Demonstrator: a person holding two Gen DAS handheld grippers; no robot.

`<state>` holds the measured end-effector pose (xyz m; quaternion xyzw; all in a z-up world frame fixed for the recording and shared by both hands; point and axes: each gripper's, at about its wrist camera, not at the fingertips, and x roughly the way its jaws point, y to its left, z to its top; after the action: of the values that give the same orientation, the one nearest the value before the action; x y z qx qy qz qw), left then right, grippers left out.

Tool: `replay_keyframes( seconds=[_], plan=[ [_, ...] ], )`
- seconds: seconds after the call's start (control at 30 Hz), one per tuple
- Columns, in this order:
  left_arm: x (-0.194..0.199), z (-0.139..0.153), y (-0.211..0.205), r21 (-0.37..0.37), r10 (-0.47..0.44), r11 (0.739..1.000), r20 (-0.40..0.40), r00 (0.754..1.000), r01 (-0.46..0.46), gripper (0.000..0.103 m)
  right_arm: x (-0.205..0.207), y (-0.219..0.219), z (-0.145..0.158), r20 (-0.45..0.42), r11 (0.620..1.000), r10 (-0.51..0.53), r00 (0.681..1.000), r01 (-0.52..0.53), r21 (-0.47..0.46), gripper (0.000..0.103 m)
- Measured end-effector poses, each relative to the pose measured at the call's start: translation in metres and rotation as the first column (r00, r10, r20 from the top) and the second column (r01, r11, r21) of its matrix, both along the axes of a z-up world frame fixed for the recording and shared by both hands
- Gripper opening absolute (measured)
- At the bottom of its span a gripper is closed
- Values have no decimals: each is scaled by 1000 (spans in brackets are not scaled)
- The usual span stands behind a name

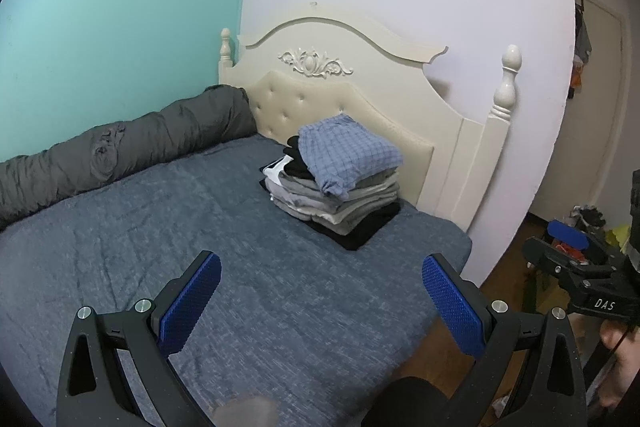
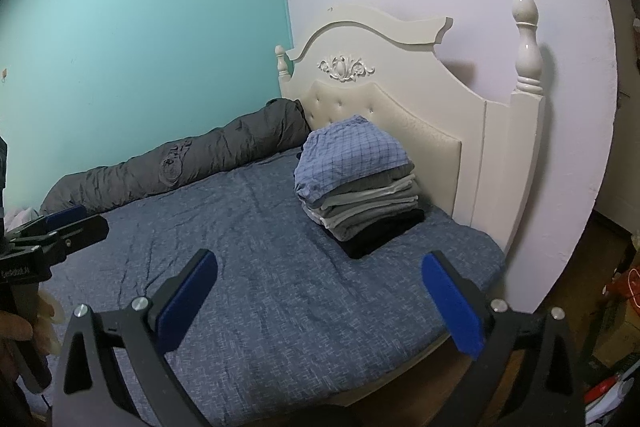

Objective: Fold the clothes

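Note:
A stack of folded clothes [image 1: 340, 199] [image 2: 368, 215] sits on the bed near the headboard, topped by a blue checked garment [image 1: 348, 151] [image 2: 352, 155]. My left gripper [image 1: 322, 261] hangs open over the blue sheet, well short of the stack, with nothing between its fingers. My right gripper [image 2: 320, 258] is open wide as well and holds nothing; the stack lies ahead of it, slightly to the right. Each gripper also shows at the edge of the other's view, held in a hand.
The bed's blue sheet [image 1: 160, 227] [image 2: 240, 219] spreads bare in front of both grippers. A rolled grey duvet [image 1: 120, 147] [image 2: 180, 159] lies along the teal wall. A cream headboard [image 1: 360, 67] [image 2: 400, 87] stands behind the stack. Clutter lies on the wooden floor [image 2: 624, 291] at the right.

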<state>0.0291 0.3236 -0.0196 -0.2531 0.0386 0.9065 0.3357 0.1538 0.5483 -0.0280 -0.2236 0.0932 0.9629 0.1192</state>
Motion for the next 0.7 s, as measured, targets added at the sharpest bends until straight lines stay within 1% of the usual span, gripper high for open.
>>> replay_keyframes(
  seconds=[0.13,0.4,0.7],
  plan=[
    [2,-1,-1,-7,13,1000,-6,1000,-13,103,0,0,0,0,1000,2,1000,-2,-2,103],
    [2,-2,0,-19,11,1000,0,1000,-11,103,0,-2,-1,0,1000,6,1000,-6,-6,103],
    [3,-2,-1,-22,20,1000,-11,1000,-20,103,2,-2,-3,-2,1000,4,1000,-4,-6,103]
  ],
)
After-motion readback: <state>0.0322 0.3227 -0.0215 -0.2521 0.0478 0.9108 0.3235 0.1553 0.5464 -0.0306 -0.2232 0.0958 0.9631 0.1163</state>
